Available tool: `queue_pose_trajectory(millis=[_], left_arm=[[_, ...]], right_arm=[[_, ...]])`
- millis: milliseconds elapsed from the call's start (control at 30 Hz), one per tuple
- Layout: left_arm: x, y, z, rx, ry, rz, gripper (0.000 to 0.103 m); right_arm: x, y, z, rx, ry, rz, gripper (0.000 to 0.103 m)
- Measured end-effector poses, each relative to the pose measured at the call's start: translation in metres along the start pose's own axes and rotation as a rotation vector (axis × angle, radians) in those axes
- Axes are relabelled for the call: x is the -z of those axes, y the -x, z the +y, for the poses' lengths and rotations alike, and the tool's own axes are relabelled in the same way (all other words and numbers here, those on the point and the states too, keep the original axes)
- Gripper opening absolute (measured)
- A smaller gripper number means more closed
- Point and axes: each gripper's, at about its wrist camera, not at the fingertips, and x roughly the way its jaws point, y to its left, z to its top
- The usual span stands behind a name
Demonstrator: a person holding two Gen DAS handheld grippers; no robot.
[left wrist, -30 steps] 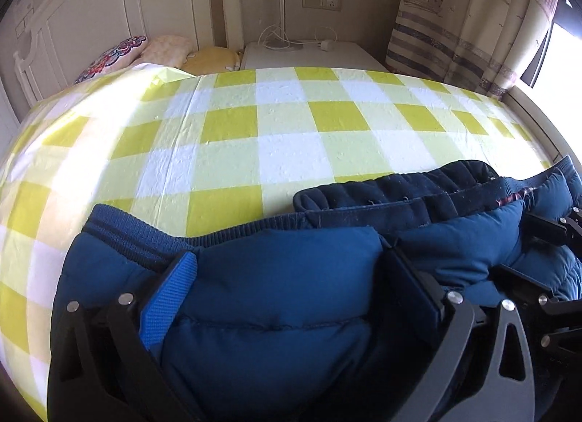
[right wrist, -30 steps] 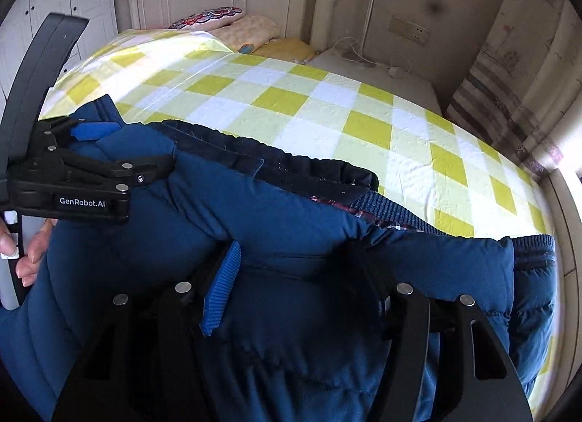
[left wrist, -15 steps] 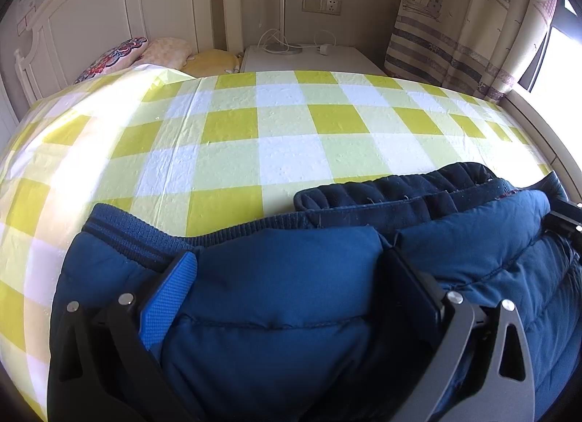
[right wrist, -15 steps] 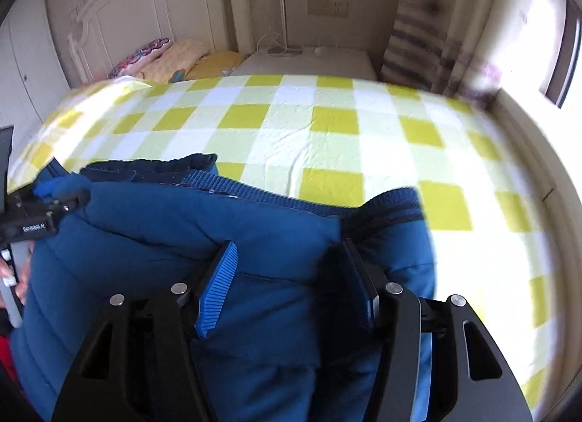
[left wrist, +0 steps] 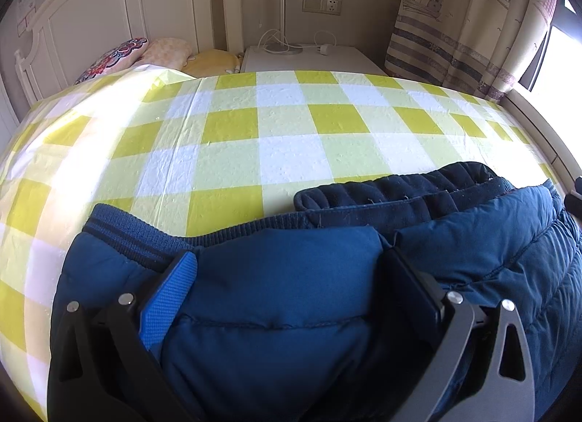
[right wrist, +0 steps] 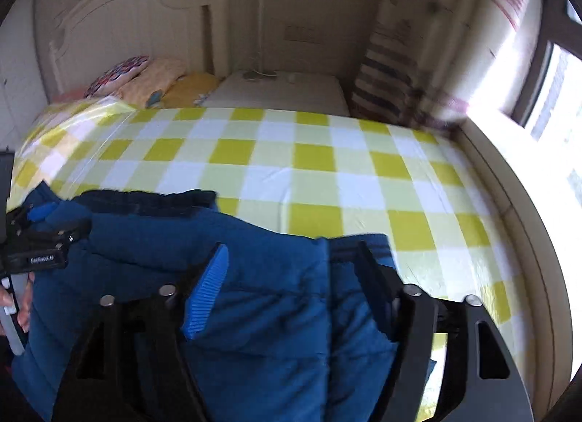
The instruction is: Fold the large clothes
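Fingers of the right gripper [right wrist: 291, 285] have just been opening around the jacket [right wrist: 276, 276] on the bed [right wrist: 313, 167]; left gripper [left wrist: 291, 273] fingers clamp jacket.

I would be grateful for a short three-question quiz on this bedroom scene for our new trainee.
1. True or false: the bed cover is red striped.
2. What lies between the fingers of the left tool? A. a pillow B. a blue padded jacket C. a towel
3. In the left wrist view, what hangs just right of the nightstand?

Key: 1 false, it is yellow-and-white checked. 2 B. 3 the patterned curtain.
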Motion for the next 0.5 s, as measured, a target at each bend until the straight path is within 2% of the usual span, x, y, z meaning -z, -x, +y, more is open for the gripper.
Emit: queue_pose_trajectory(millis=[33, 100, 167, 267, 300, 367, 400, 500], left_arm=[[0.000, 0.000, -0.001, -0.003, -0.001, -0.001, 0.101], [-0.001, 0.002, 0.000, -0.001, 0.002, -0.003, 0.101], [-0.003, 0.005, 0.006, 0.017, 0.025, -0.006, 0.101], [-0.006, 0.017, 0.047, 0.022, 0.214, -0.084, 0.101], [-0.004, 0.017, 0.070, 0.053, 0.328, -0.091, 0.100], [0.000, 0.009, 0.093, 0.139, 0.430, -0.058, 0.100], [0.001, 0.009, 0.092, 0.127, 0.424, -0.061, 0.097], [0.001, 0.011, 0.077, 0.018, 0.372, -0.074, 0.094]], right_arm=[[0.001, -0.007, 0.019, 0.000, 0.067, 0.002, 0.090], [0.010, -0.035, 0.041, 0.006, 0.137, 0.076, 0.088], [0.015, -0.049, 0.038, -0.012, 0.114, 0.109, 0.090], [0.019, -0.049, 0.024, -0.067, 0.056, 0.118, 0.091], [0.020, -0.049, 0.023, -0.073, 0.046, 0.117, 0.091], [0.019, -0.049, 0.024, -0.071, 0.046, 0.116, 0.091], [0.020, -0.047, 0.025, -0.069, 0.048, 0.118, 0.091], [0.019, -0.047, 0.025, -0.070, 0.047, 0.115, 0.093]])
